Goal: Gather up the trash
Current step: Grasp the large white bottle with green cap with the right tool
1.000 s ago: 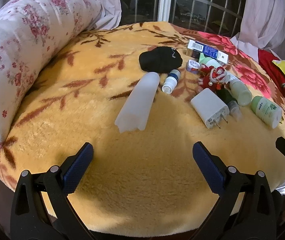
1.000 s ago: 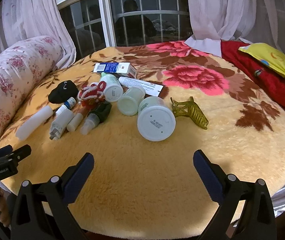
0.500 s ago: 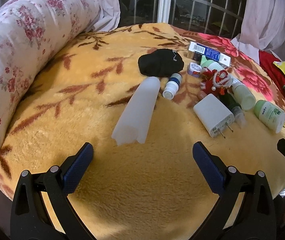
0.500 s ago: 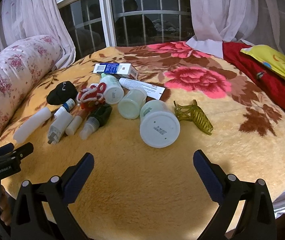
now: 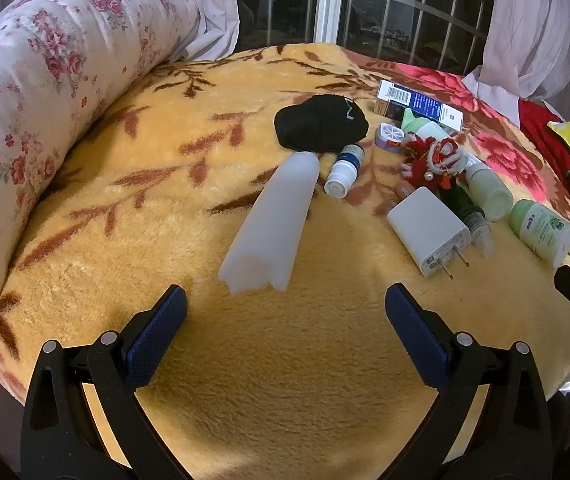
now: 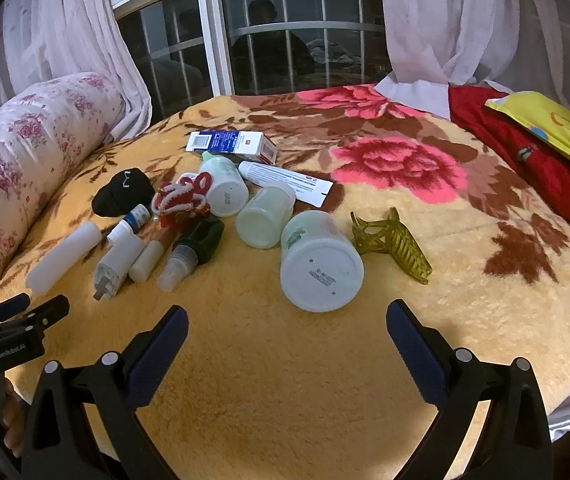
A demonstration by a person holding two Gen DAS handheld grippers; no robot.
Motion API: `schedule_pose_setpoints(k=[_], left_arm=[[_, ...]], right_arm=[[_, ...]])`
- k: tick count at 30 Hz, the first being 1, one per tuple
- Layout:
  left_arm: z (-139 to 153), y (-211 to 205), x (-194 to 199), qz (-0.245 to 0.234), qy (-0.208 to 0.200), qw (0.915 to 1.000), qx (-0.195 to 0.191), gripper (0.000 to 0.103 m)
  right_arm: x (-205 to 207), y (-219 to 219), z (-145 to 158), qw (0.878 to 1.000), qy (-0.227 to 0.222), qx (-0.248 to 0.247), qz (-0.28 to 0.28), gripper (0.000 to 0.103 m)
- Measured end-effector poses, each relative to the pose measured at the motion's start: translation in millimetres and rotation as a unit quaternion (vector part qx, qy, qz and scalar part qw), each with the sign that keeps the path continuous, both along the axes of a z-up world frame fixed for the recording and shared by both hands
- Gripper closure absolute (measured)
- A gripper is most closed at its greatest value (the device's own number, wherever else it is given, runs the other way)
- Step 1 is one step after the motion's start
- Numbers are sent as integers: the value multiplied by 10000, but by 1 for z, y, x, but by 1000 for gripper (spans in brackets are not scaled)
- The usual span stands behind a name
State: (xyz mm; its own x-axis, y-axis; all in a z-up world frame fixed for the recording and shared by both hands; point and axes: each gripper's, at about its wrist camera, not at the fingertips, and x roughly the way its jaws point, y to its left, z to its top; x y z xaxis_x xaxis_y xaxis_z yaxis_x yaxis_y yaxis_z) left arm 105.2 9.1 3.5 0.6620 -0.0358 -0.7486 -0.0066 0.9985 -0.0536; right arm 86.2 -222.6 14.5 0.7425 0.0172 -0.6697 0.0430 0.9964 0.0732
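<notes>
Both hand-held grippers are spread, holding nothing: left hand-held gripper (image 5: 285,312) just below the white tube (image 5: 271,220); right hand-held gripper (image 6: 287,332) just below the round jar (image 6: 321,264).

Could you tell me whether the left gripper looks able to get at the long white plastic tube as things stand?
Probably yes: the left gripper is open, and the white plastic tube lies just ahead on the blanket, its near end unobstructed.
</notes>
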Motion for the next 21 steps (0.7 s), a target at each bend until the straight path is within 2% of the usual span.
schedule_pose_setpoints(k=[8,15,21], left_arm=[[0,1,6,-15,21,10000,-60,6],[-1,1,9,-29,39,10000,-60,6],[-3,2,11,-78,44,9999,-108,6]], right_arm=[[15,-2,-4,9999,103,82,31,5],[30,-2,-5,9998,162,-37,110,5],[55,-4,-13,9986,464,110,247,5]])
